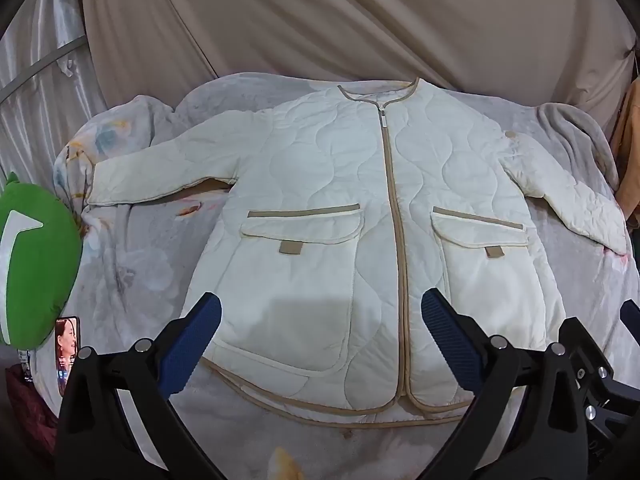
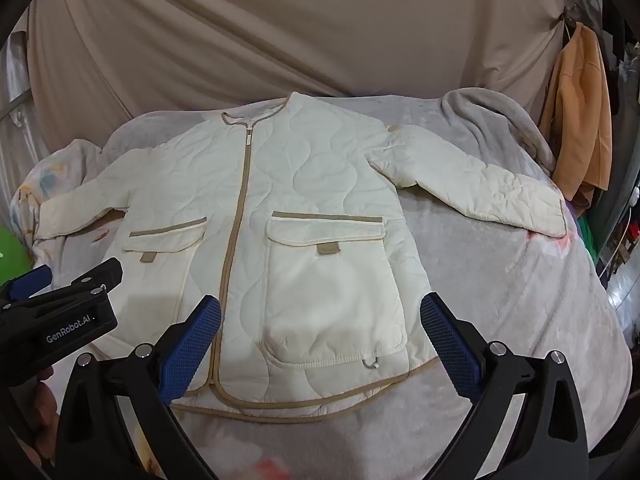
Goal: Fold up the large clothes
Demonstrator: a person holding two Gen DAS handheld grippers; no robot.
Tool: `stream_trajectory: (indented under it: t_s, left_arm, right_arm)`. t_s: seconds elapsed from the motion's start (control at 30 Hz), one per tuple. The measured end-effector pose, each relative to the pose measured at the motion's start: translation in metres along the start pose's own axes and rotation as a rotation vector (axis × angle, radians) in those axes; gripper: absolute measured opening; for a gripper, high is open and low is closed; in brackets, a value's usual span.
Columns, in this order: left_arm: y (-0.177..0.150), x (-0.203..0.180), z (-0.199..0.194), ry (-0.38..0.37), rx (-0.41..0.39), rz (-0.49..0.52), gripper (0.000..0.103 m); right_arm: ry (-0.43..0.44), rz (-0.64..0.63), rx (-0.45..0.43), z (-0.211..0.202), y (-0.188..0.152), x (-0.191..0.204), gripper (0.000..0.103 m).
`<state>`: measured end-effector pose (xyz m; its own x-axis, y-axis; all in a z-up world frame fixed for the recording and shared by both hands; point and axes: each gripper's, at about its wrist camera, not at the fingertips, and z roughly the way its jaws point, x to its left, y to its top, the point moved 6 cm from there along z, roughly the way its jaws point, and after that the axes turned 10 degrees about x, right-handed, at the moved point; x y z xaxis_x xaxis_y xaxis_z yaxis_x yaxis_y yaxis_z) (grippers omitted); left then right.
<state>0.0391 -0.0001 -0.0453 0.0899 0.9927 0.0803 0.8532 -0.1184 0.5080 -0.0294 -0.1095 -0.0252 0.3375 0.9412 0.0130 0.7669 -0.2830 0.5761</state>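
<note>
A cream quilted jacket point(image 1: 344, 184) with tan trim lies flat and zipped on the bed, front up, both sleeves spread out sideways; the same jacket point(image 2: 304, 200) fills the right wrist view. My left gripper point(image 1: 320, 320) hovers above the hem near the left pocket, jaws wide and empty. Over the hem by the right pocket, my right gripper point(image 2: 320, 320) is open too, holding nothing. The left gripper's body point(image 2: 60, 312) shows at the left edge of the right wrist view, with a hand beneath it.
A pale floral blanket point(image 1: 140, 264) covers the bed. A green cushion point(image 1: 36, 256) and a phone point(image 1: 67, 350) lie at the left edge. A grey blanket point(image 2: 500, 120) is bunched at the back right, an orange garment point(image 2: 580, 120) hangs beyond it. Beige drapes point(image 1: 320, 20) hang behind.
</note>
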Motion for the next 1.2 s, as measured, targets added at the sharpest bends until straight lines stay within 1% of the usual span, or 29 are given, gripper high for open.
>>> stream_trajectory:
  t_s: [0.5, 0.57, 0.9, 1.2]
  left_arm:
    - [0.001, 0.003, -0.002, -0.01, -0.007, 0.003, 0.098]
    - [0.001, -0.006, -0.003, -0.002, -0.005, 0.013, 0.098]
    - [-0.001, -0.013, -0.004, -0.01, -0.005, 0.024, 0.098]
    - [-0.002, -0.01, -0.005, -0.013, -0.004, 0.022, 0.098]
  right_arm:
    - [0.007, -0.005, -0.005, -0.002, 0.003, 0.001, 0.098]
    - [0.007, -0.004, -0.004, -0.002, 0.003, 0.002, 0.098]
    - [0.014, -0.006, -0.008, -0.003, 0.005, 0.007, 0.098]
    - [0.015, -0.006, -0.008, -0.003, 0.005, 0.007, 0.098]
